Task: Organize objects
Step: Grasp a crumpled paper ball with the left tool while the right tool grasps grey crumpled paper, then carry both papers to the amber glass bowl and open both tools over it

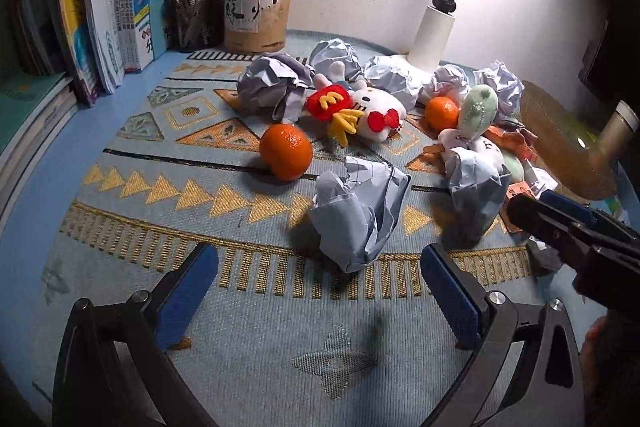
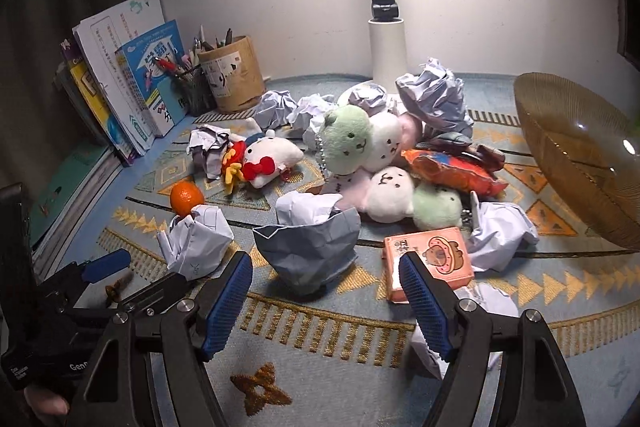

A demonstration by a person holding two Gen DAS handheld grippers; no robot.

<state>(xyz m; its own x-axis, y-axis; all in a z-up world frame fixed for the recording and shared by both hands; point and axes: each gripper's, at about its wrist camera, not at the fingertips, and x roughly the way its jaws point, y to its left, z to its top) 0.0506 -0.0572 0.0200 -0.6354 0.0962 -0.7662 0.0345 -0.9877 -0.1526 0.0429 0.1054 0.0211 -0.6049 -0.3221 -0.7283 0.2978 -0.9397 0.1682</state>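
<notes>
Left wrist view: both hand-held grippers gape empty; cat plush (image 1: 372, 107) lies lengthwise pointing right.

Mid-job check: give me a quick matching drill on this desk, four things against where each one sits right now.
Things:
1. amber glass bowl
2. pink snack box
3. mesh pen cup
4. Hello Kitty plush

Places:
A. between the books and the cardboard tub
B. far right edge of the mat
C. just ahead of the right gripper's right finger
D. mid-mat, between the two oranges

Pairs: 1-B, 2-C, 3-A, 4-D
</notes>
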